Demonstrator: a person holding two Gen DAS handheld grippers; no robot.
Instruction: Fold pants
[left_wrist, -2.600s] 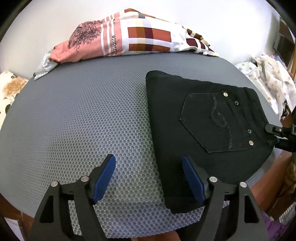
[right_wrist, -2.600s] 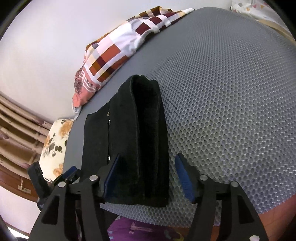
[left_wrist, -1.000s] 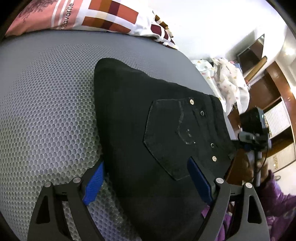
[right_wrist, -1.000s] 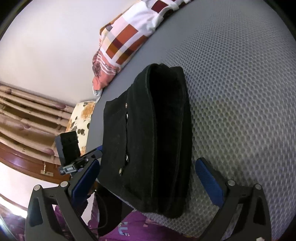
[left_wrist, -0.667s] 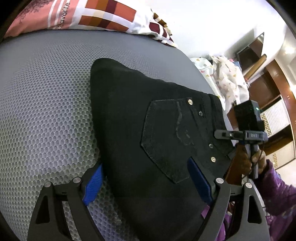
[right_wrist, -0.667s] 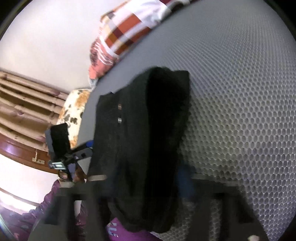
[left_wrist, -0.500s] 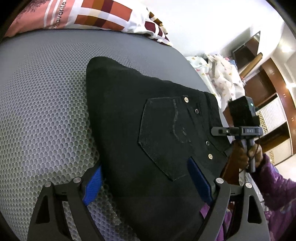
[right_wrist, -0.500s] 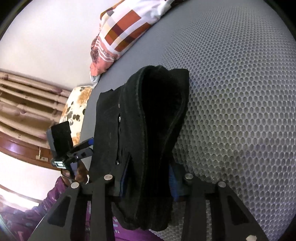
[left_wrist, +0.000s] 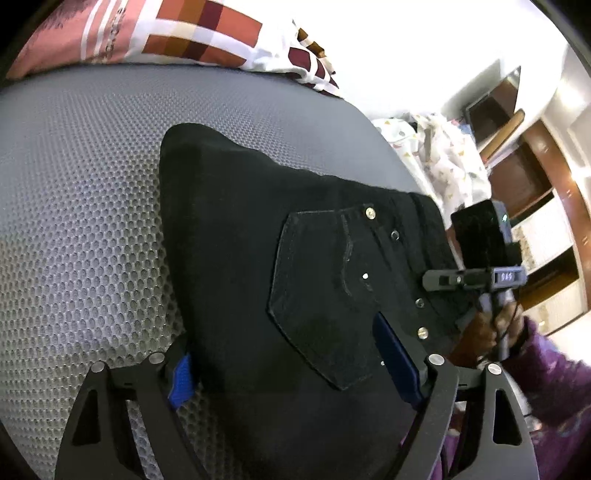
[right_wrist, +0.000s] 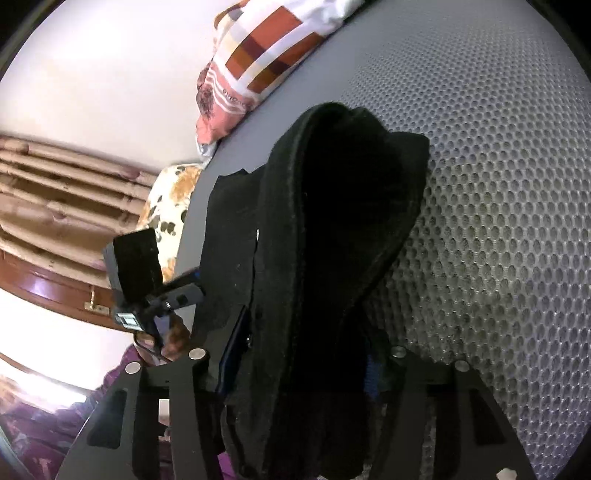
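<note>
Folded black pants (left_wrist: 258, 240) lie on the grey honeycomb mat (left_wrist: 74, 184), back pocket up. My left gripper (left_wrist: 288, 369) straddles their near end. Its jaws are closing, with the left blue pad at the folded edge and the right pad over the pocket area; neither clearly presses. In the right wrist view the pants (right_wrist: 332, 221) bulge up between the fingers of my right gripper (right_wrist: 301, 365). Its pads, mostly buried in cloth, still press the thick stacked edge while the jaws are opening slightly. The right gripper (left_wrist: 476, 277) also shows at the waistband side.
A checked pink and maroon pillow (left_wrist: 177, 33) lies at the mat's far edge. White printed cloth (left_wrist: 443, 155) and brown wooden furniture (left_wrist: 524, 177) lie beyond the right side. A floral cushion (right_wrist: 166, 206) sits off the mat's left. A purple sleeve (left_wrist: 546, 369) is near.
My right gripper went from wide open to clamped on the pants' thick edge, and the fabric has bunched up higher. The left gripper stayed put, narrowing a little.
</note>
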